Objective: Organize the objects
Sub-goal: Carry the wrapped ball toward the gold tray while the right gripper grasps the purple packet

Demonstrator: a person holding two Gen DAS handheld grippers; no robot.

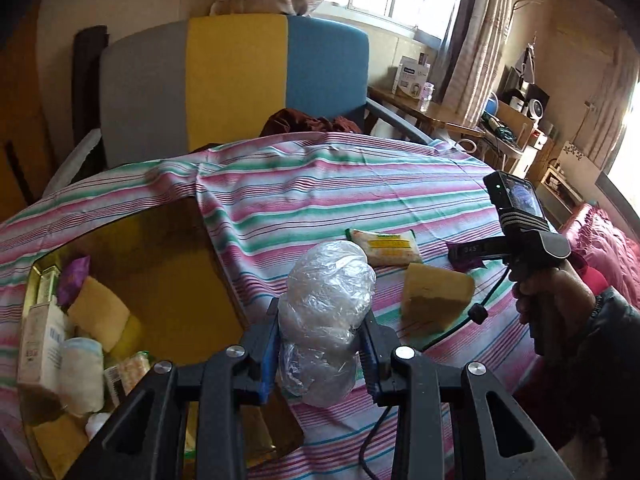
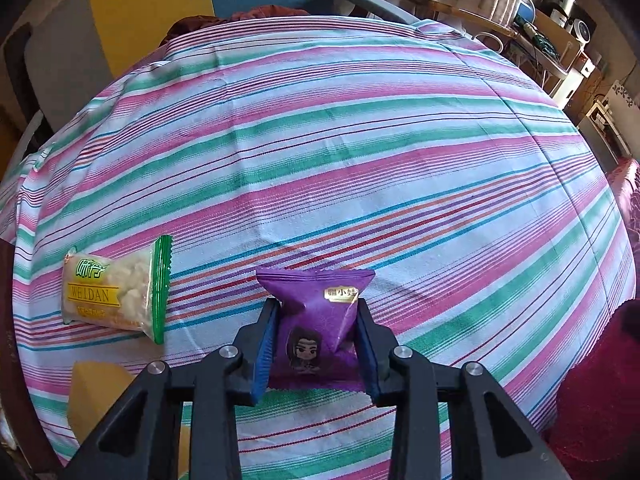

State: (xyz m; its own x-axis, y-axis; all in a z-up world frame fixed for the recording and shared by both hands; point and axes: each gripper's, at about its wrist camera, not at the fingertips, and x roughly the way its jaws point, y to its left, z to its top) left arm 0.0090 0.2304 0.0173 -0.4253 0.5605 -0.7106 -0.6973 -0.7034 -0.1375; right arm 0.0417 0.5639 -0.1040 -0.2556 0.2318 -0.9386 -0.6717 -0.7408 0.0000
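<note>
My left gripper (image 1: 323, 312) is shut on a crumpled clear plastic bag (image 1: 328, 280), held above the striped cloth beside an open box with a yellow lining (image 1: 160, 248). Inside the box lie several things: cartons, a sponge, a purple packet. My right gripper (image 2: 318, 306) is shut on a purple snack packet (image 2: 316, 320) that rests on the striped cloth (image 2: 360, 160). To its left lies a clear WEIDAN snack packet (image 2: 116, 296) with green ends, and a yellow sponge (image 2: 100, 396) sits nearer. In the left wrist view the sponge (image 1: 436, 292) and the WEIDAN packet (image 1: 386, 246) lie between the two grippers.
A person's hand (image 1: 552, 308) holds the right gripper's handle at the right. Behind the bed stands a chair with a grey, yellow and blue back (image 1: 236, 80). A wooden side table (image 1: 432, 112) with boxes is at the far right. A red blanket (image 2: 600, 400) lies at the right edge.
</note>
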